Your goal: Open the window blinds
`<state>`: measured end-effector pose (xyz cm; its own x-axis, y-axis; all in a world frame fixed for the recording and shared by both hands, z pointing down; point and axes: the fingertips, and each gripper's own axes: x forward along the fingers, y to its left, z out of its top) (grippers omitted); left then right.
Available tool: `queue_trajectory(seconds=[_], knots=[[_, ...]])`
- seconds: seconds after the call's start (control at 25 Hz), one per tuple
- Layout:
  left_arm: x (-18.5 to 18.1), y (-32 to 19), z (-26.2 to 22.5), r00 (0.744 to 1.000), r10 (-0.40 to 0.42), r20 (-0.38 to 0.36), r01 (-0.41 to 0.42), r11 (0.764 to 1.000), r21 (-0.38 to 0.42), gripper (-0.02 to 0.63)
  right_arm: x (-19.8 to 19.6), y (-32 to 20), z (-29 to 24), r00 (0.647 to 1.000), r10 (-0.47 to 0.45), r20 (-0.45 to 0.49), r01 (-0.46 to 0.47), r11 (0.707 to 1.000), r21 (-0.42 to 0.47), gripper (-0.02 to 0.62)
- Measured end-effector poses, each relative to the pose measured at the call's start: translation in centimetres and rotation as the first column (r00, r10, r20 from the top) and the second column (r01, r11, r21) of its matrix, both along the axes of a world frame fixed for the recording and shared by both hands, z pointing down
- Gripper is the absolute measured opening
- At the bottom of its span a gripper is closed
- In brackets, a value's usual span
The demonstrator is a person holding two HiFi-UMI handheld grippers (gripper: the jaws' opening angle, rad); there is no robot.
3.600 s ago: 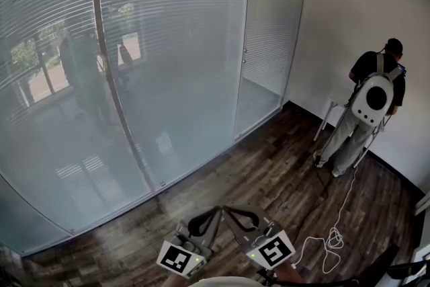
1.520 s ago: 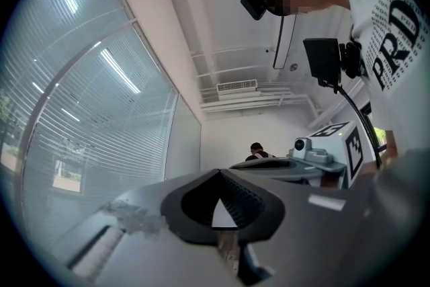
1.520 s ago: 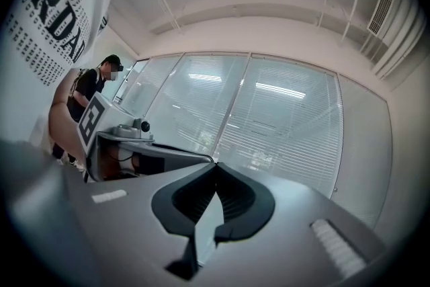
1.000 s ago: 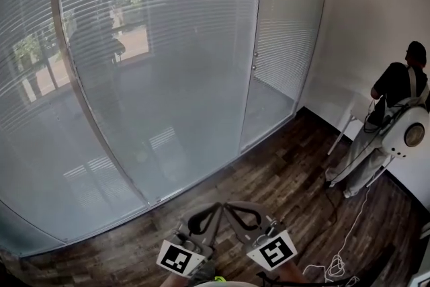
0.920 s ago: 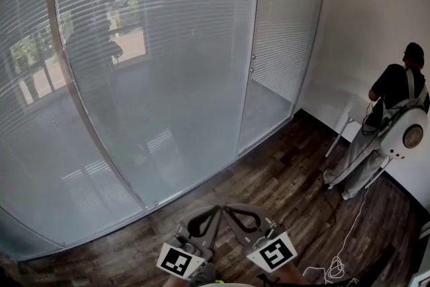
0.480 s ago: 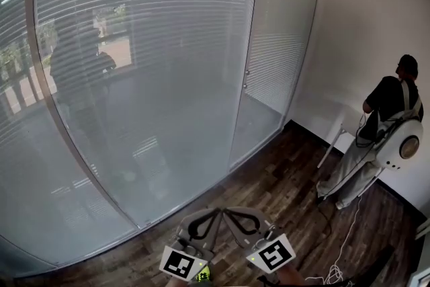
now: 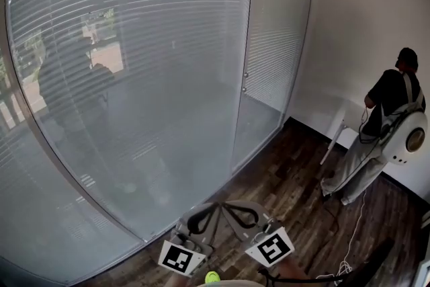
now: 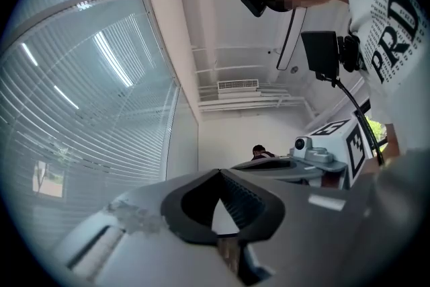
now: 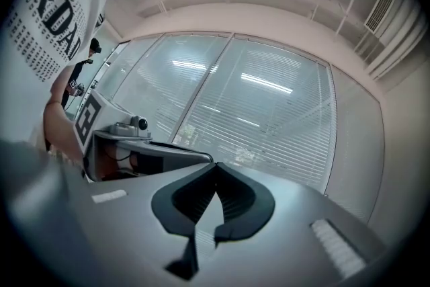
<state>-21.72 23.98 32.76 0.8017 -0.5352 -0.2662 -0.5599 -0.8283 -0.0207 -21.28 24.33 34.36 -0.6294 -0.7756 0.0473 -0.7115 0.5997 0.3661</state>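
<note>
Left gripper [image 7: 216, 209] and right gripper [image 7: 229, 208] low at the bottom edge of the head view, side by side, tips nearly meeting, aimed toward the glass wall [image 7: 80, 212]. Left fingers pressed together at the tips, nothing pinched. Right fingers likewise pressed together, nothing between them. Marker cubes [image 7: 180, 257] nearest the camera, one on each gripper.

Window blinds [image 7: 154, 23] behind the glass, slats closed, spanning the wide pane ahead and to the left, well apart from both grippers. Narrower blinded pane [image 7: 275, 37] further right, past a thin upright frame [image 7: 243, 64] with two small fittings on it. Dim reflection of a figure [image 7: 74, 97] in the wide pane, with patches of outdoor green and brick showing through.

Dark wooden floor [image 7: 282, 178] between the grippers and the foot of the glass. Off to the right, white wall [image 7: 349, 23]. Close against it, a person [image 7: 383, 111] turned away, white backpack [image 7: 408, 138] on the back. Just beside that person, the legs of a white stool or chair [image 7: 336, 134], too small to tell which. Thin white cable [image 7: 356, 212] trailing across the floor from the person's feet toward the lower right corner.
</note>
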Motion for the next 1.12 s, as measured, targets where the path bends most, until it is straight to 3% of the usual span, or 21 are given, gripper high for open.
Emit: queue_trajectory(seconds=[0.08,0.28,0.52,0.8,1.12], knots=[[1.9,-2.2,-0.4,1.000,0.005,0.008,-0.005,1.000,0.012,-0.011,1.9,-2.2,-0.3,1.000,0.006,0.010,-0.006,1.000,0.004,0.003],[1.6,-5.6,0.1,0.999,0.030,0.012,-0.030,0.999,0.022,-0.011,1.5,-5.6,0.2,0.999,0.034,0.020,-0.034,0.999,0.006,0.003],[5.4,-8.2,1.9,0.999,0.038,0.013,-0.038,0.999,-0.010,-0.011,5.4,-8.2,2.0,0.998,0.053,0.041,-0.053,0.999,-0.008,0.003],[2.5,-11.9,2.3,0.999,0.035,0.015,-0.035,0.999,-0.017,-0.012,2.5,-11.8,2.4,0.997,0.052,0.049,-0.051,0.999,-0.016,0.003],[5.2,-15.3,1.7,1.000,0.002,0.025,-0.002,1.000,-0.008,-0.011,5.2,-15.3,1.7,0.998,0.028,0.049,-0.028,1.000,-0.002,0.003]])
